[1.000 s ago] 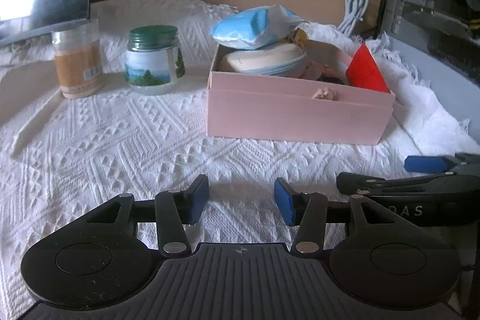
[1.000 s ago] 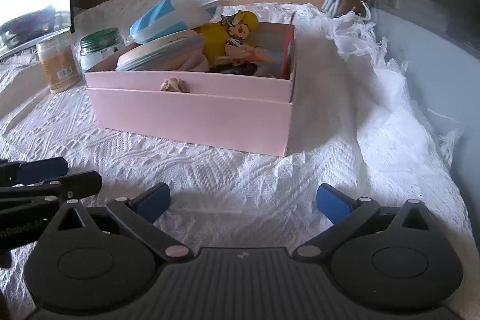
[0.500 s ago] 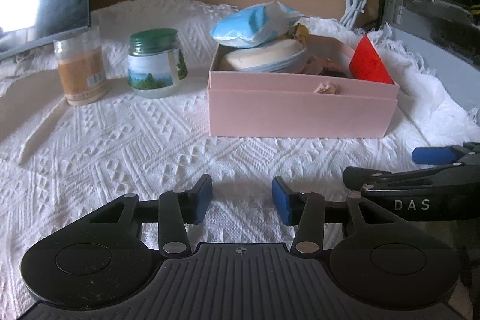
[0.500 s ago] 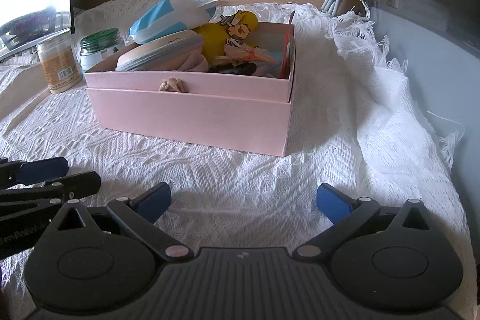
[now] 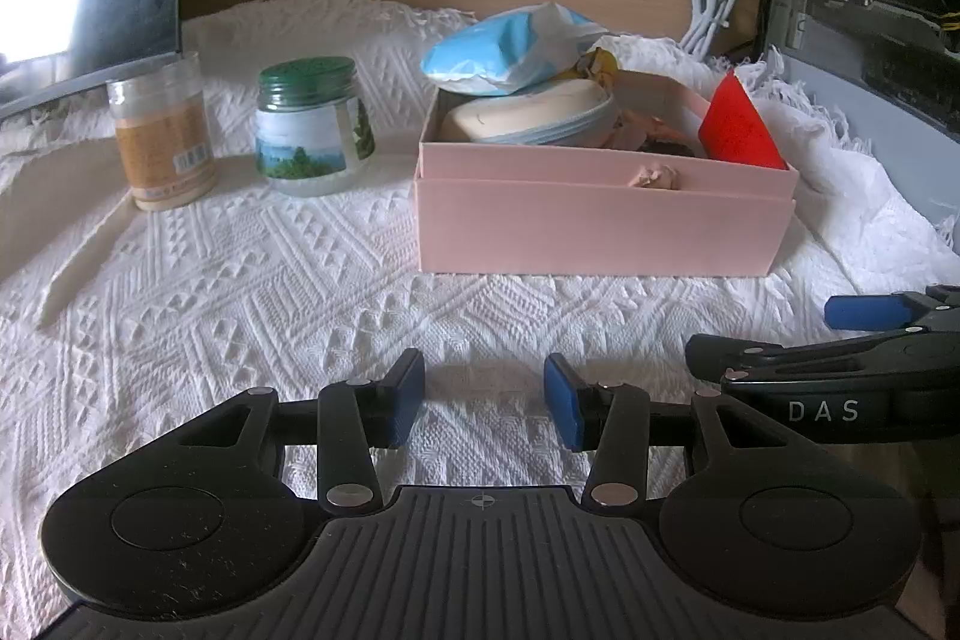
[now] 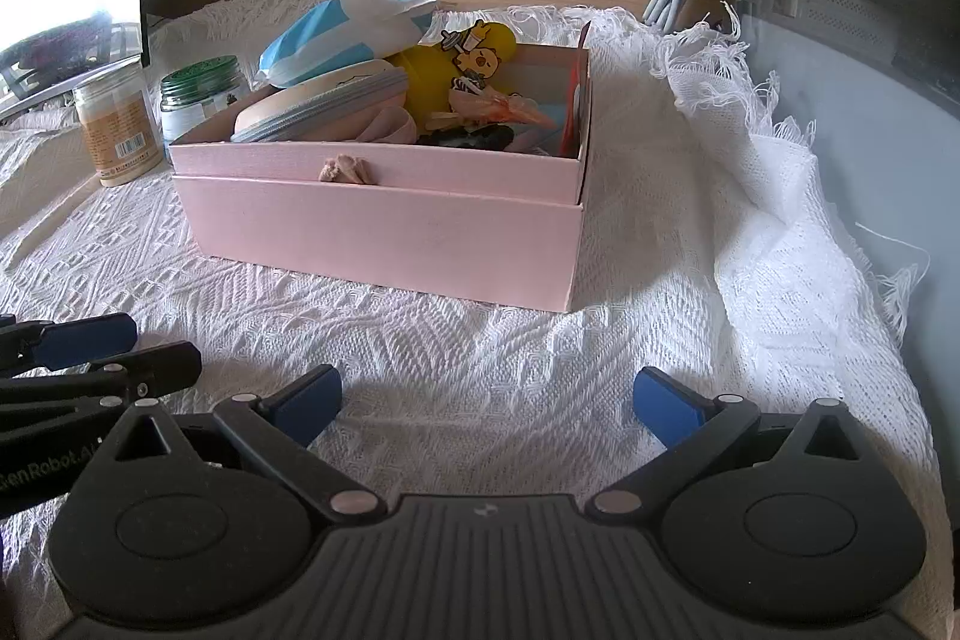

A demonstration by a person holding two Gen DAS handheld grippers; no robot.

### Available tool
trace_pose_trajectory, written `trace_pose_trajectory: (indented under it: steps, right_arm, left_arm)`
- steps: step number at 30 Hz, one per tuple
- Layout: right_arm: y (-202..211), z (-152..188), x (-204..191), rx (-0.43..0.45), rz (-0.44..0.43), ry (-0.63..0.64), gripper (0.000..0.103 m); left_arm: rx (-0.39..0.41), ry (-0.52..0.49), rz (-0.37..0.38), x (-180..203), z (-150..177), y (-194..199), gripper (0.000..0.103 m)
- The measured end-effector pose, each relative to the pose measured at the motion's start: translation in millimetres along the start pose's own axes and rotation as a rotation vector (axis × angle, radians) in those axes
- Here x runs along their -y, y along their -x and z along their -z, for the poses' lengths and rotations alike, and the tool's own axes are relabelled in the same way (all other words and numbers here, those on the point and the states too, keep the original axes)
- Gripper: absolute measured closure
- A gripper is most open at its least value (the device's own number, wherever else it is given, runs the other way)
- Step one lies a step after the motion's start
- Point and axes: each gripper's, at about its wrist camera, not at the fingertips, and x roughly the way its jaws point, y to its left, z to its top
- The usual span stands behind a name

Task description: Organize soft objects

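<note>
- Left gripper [image 5: 483, 403]: nearest in the left wrist view, held low and level over the white knitted cloth [image 5: 240, 292] on the desk; its blue pads stand moderately apart with nothing between them.
- Right gripper [image 6: 483, 403]: likewise low and level over the cloth, pads spread wide and empty; in the left wrist view it enters at 3 o'clock, alongside the left gripper.
- Pink box [image 6: 384, 226]: at 12 o'clock from both grippers, apart from each, its long axis running crosswise to the fingers. By appearance the right gripper faces the box's right corner and the left gripper its left half; which is nearer cannot be told.
- Soft objects: already inside the box, namely a zipped beige pouch [image 6: 318, 106], a yellow plush toy [image 6: 480, 52], and a blue-and-white packet [image 6: 348, 28] resting on top at the box's 11 o'clock corner. The task appears near completion.
- Two jars [image 5: 306, 130] stand at 10 o'clock beyond the box's left end.
</note>
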Motion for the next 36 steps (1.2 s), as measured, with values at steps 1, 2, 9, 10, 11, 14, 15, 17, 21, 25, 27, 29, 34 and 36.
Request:
trace_pose_trajectory:
  steps: [1, 2, 9, 10, 11, 14, 15, 17, 21, 25, 27, 29, 34, 36]
  right_arm:
    - [0.0, 0.0, 0.0, 0.000, 0.000, 0.000, 0.000]
    - [0.0, 0.0, 0.0, 0.000, 0.000, 0.000, 0.000]
    - [0.0, -0.1, -0.4, 0.000, 0.000, 0.000, 0.000]
    - [0.1, -0.1, -0.3, 0.000, 0.001, 0.000, 0.000]
    - [-0.1, -0.2, -0.5, 0.000, 0.001, 0.001, 0.000]
    - [0.0, -0.3, -0.5, 0.000, 0.001, 0.000, 0.000]
    - [0.0, -0.3, -0.5, 0.000, 0.000, 0.000, 0.000]
    - [0.0, -0.3, -0.5, 0.000, 0.000, 0.000, 0.000]
    - [0.1, -0.3, -0.5, 0.000, 0.000, 0.001, 0.000]
    - [0.1, -0.3, -0.5, 0.000, 0.000, 0.001, 0.000]
    - [0.1, -0.3, -0.5, 0.000, 0.000, 0.001, 0.000]
    - [0.0, -0.3, -0.5, 0.000, 0.000, 0.001, 0.000]
    - [-0.1, -0.2, -0.5, 0.000, 0.000, 0.001, 0.000]
    - [-0.2, -0.3, -0.5, 0.000, 0.000, 0.002, 0.000]
  left_arm:
    - [0.000, 0.000, 0.001, -0.3, 0.0, 0.1, 0.054]
    - [0.000, 0.000, 0.001, -0.1, 0.0, 0.0, 0.054]
    - [0.000, -0.001, 0.001, 0.1, -0.1, 0.0, 0.054]
    - [0.000, -0.002, 0.001, 0.2, -0.1, 0.0, 0.054]
    - [-0.001, -0.003, 0.000, 0.3, -0.1, -0.1, 0.054]
    - [0.000, 0.000, -0.001, -0.2, 0.0, -0.1, 0.054]
    - [0.000, 0.001, 0.000, -0.1, -0.1, -0.2, 0.054]
    - [0.000, 0.001, 0.002, -0.3, -0.1, -0.1, 0.054]
    - [0.000, 0.002, 0.000, 0.0, -0.3, -0.2, 0.054]
    - [-0.001, -0.001, -0.003, 0.2, -0.4, -0.6, 0.054]
    - [-0.002, -0.006, -0.004, 0.4, -0.6, -0.7, 0.054]
    - [-0.003, -0.010, -0.005, 0.8, -0.6, -0.7, 0.054]
    - [-0.005, -0.020, -0.008, 2.1, -0.9, -1.7, 0.054]
    - [-0.006, -0.022, -0.007, 2.1, -0.8, -1.5, 0.054]
